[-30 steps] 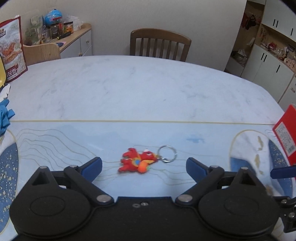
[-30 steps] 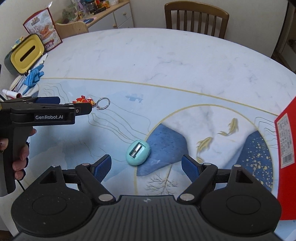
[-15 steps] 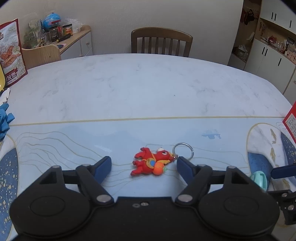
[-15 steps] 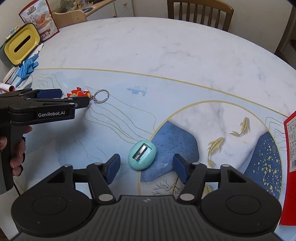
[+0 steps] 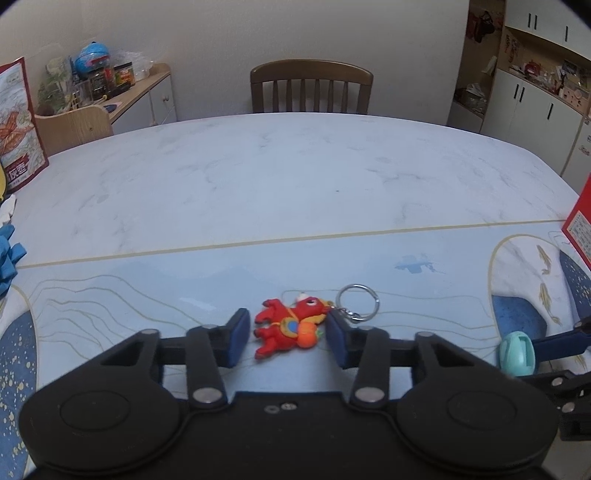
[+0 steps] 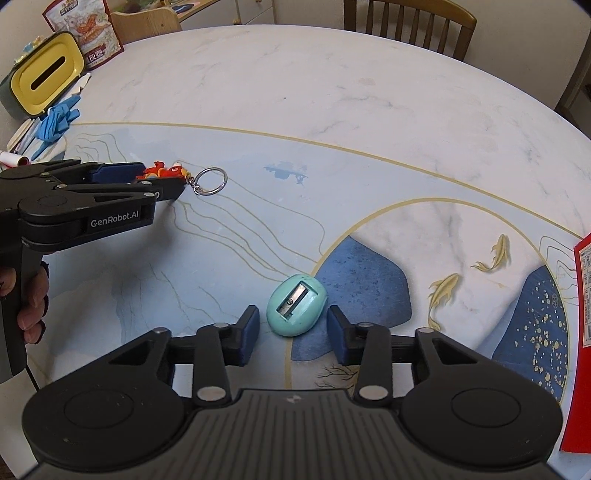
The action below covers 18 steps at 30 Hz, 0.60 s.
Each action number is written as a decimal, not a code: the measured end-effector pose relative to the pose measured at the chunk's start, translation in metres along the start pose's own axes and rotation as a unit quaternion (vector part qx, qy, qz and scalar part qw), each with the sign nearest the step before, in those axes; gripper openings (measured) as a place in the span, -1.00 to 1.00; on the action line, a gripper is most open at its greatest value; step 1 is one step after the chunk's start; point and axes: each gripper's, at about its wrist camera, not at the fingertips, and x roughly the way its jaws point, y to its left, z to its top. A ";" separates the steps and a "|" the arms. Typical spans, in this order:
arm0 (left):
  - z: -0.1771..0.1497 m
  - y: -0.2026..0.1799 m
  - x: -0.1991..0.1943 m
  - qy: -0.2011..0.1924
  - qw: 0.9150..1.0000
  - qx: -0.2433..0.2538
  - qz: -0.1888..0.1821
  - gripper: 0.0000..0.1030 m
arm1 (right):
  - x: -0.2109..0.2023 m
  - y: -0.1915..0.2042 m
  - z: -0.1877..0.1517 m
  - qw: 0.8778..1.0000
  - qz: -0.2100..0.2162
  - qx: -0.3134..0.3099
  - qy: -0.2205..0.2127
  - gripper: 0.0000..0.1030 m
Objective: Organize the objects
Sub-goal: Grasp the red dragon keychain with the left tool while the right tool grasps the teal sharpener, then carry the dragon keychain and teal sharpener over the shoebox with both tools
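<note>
A red toy keychain with a metal ring lies on the patterned table. My left gripper is open, its blue fingers straddling the toy. The right pad touches the toy's head and a small gap shows at the left pad. In the right wrist view the left gripper is low over the keychain. A teal egg-shaped pencil sharpener lies between the fingers of my open right gripper, with narrow gaps on both sides. That sharpener also shows at the left wrist view's right edge.
A red box stands at the table's right edge. At the far left are a yellow-lidded tissue box, blue gloves and a snack bag. A wooden chair stands behind the table.
Both grippers have moved forward and narrowed their jaws. The keychain now sits between the left fingers and the sharpener between the right fingers.
</note>
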 end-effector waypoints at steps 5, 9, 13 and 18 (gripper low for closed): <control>0.001 0.000 -0.001 0.005 1.000 -0.002 0.003 -0.25 | -0.001 -0.001 -0.001 1.000 -0.001 0.004 -0.003 -0.36; 0.001 0.000 -0.003 0.010 1.000 -0.007 -0.001 -0.26 | -0.003 -0.003 -0.004 1.000 0.002 0.008 -0.007 -0.39; -0.001 -0.003 -0.010 0.013 1.000 -0.016 -0.009 -0.26 | -0.011 -0.007 -0.007 1.000 0.009 0.018 -0.019 -0.40; 0.000 -0.011 -0.027 0.010 0.999 -0.026 -0.022 -0.26 | -0.029 -0.014 -0.011 0.999 0.022 0.028 -0.034 -0.40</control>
